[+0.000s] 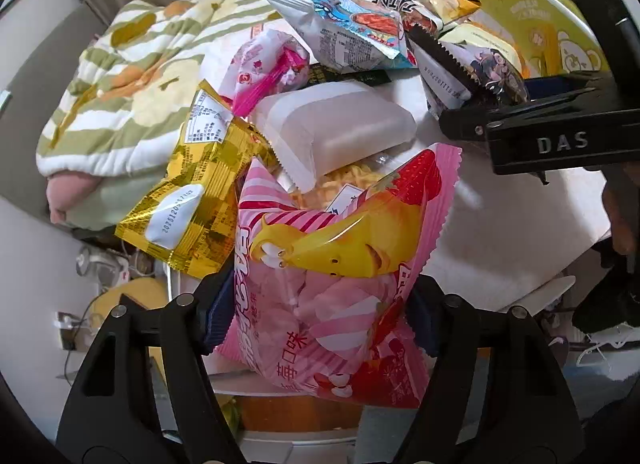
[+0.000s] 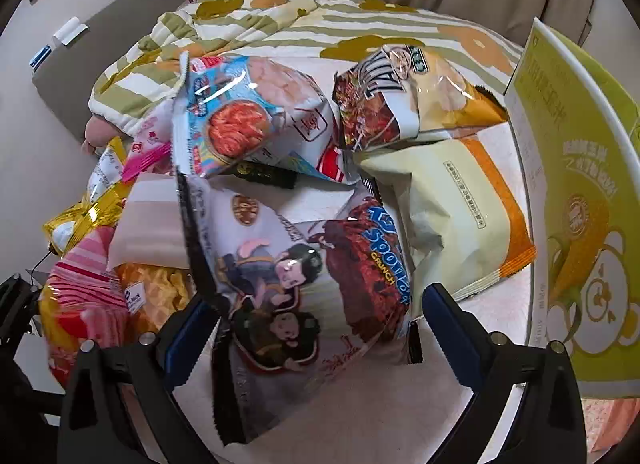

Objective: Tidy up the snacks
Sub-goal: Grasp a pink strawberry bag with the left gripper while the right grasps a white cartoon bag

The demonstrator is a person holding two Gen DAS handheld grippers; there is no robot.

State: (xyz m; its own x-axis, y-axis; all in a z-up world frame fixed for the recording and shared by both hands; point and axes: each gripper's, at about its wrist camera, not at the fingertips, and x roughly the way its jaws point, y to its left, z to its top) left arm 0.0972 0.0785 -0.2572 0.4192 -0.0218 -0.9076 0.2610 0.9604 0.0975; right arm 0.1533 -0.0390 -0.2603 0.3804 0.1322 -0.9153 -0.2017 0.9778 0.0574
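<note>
Snacks lay heaped on a white tabletop (image 1: 500, 232). In the left wrist view the left gripper (image 1: 320, 304) sat low in frame, its jaws pressed on both sides of the pink marshmallow bag (image 1: 340, 264), which bulged between the pads. That bag looked light, puffy and slick; a hold across its middle seemed likely to crush air rather than contents, though film could slide. In the right wrist view the right gripper (image 2: 316, 324) straddled the white crunch packet (image 2: 304, 264) at lower centre, jaws apart, the pads not clearly pressing. That packet looked crinkly and brittle inside; its serrated seam offered the safer purchase.
</note>
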